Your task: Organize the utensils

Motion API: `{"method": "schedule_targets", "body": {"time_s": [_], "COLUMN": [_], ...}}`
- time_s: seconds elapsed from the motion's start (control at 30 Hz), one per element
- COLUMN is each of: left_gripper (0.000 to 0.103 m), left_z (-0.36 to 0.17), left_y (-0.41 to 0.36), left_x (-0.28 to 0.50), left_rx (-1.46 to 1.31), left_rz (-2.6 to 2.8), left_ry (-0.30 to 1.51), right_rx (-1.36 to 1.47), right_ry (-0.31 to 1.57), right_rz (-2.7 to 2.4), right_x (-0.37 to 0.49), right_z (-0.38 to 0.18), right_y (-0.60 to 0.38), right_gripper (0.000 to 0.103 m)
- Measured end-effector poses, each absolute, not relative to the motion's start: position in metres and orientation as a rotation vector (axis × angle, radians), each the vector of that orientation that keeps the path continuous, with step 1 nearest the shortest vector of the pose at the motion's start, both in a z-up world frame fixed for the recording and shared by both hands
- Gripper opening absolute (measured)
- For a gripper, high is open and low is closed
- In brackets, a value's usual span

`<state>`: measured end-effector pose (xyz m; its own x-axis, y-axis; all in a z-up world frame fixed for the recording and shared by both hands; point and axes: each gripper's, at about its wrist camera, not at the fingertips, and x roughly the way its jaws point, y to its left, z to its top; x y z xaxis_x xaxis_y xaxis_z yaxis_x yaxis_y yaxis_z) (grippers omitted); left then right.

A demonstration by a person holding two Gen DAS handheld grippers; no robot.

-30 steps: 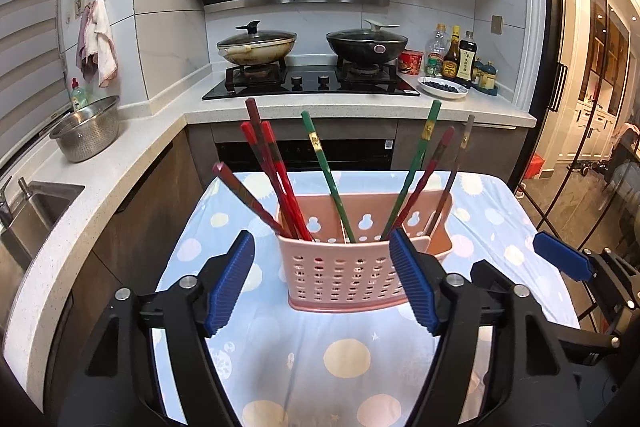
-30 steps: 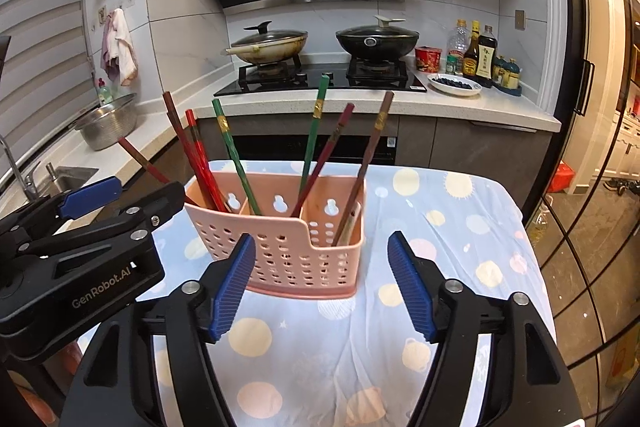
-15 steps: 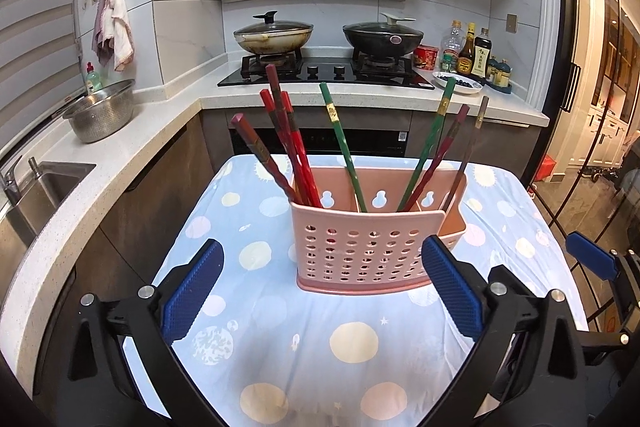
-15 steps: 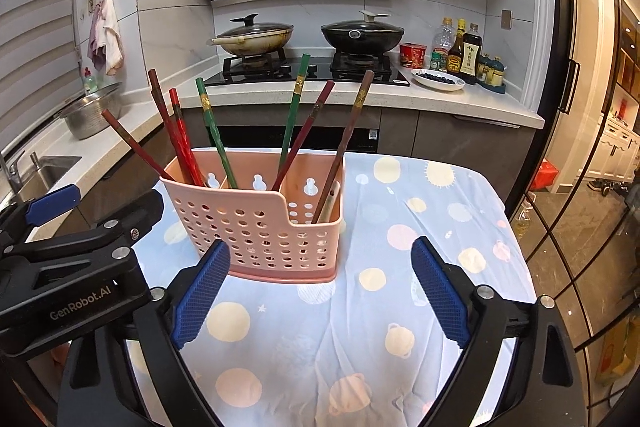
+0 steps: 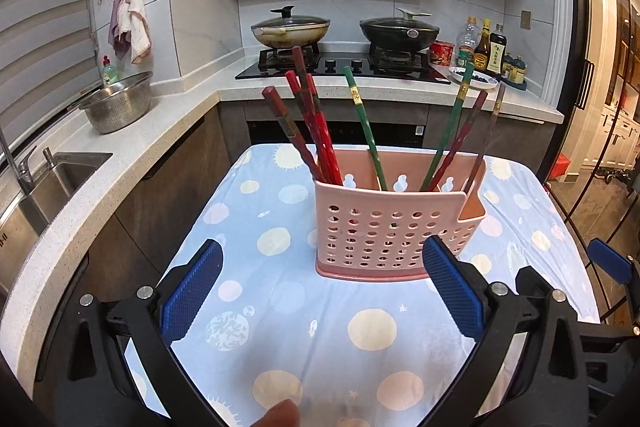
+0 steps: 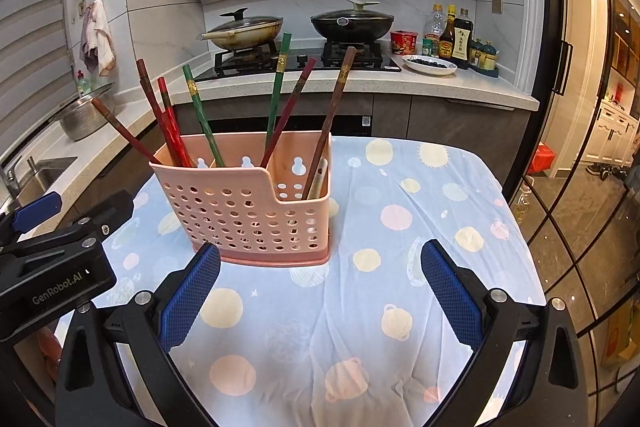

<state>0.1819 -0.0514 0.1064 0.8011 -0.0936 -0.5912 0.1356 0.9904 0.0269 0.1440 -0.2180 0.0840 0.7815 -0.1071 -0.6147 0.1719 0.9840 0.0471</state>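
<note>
A pink perforated utensil basket [image 5: 394,231] stands upright on the table's blue dotted cloth [image 5: 280,307]; it also shows in the right wrist view [image 6: 248,211]. Several red, green and brown chopsticks [image 5: 360,119] lean in it, also seen in the right wrist view [image 6: 280,95]. My left gripper [image 5: 320,287] is open and empty, a little short of the basket. My right gripper [image 6: 318,287] is open and empty, just in front of the basket's right end. The left gripper's body [image 6: 60,259] shows at the left of the right wrist view.
A counter with a sink [image 5: 60,175] and a steel colander [image 5: 118,103] runs along the left. A stove with two lidded pans [image 5: 290,33] stands behind the table, with sauce bottles [image 5: 486,47] to its right. Glass doors [image 6: 580,147] are on the right.
Both grippers have opened wider and drawn back from the basket. The basket and the chopsticks have stayed in place.
</note>
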Motion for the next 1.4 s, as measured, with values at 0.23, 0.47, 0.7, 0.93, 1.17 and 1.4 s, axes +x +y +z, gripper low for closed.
{"method": "schedule_targets", "body": {"time_s": [0.23,0.47,0.7,0.93,1.17,1.4], "left_gripper": [0.096,0.096,0.096,0.096,0.096,0.096], "left_z": [0.104,0.105,0.107,0.109,0.108,0.107], "left_y": [-0.049,-0.049,-0.051,-0.053,-0.054,-0.053], "left_x": [0.177,0.171,0.166,0.164,0.162,0.161], "left_rx": [0.062,0.064,0.079,0.102,0.102,0.098], "left_rz": [-0.102,-0.078,-0.055,-0.036,-0.034,-0.032], "left_ry": [0.634,0.629,0.622,0.62,0.623,0.626], "right_rx": [0.102,0.105,0.094,0.098,0.097,0.098], "right_ry": [0.67,0.672,0.664,0.667,0.669,0.669], "right_rz": [-0.146,-0.132,-0.139,-0.136,-0.138,-0.138], "right_x": [0.142,0.137,0.132,0.13,0.128,0.128], "right_z": [0.083,0.083,0.085,0.085,0.084,0.084], "right_y": [-0.216,-0.213,-0.213,-0.214,-0.214,-0.214], "right_gripper": [0.097,0.097,0.097,0.097,0.097,0.097]}}
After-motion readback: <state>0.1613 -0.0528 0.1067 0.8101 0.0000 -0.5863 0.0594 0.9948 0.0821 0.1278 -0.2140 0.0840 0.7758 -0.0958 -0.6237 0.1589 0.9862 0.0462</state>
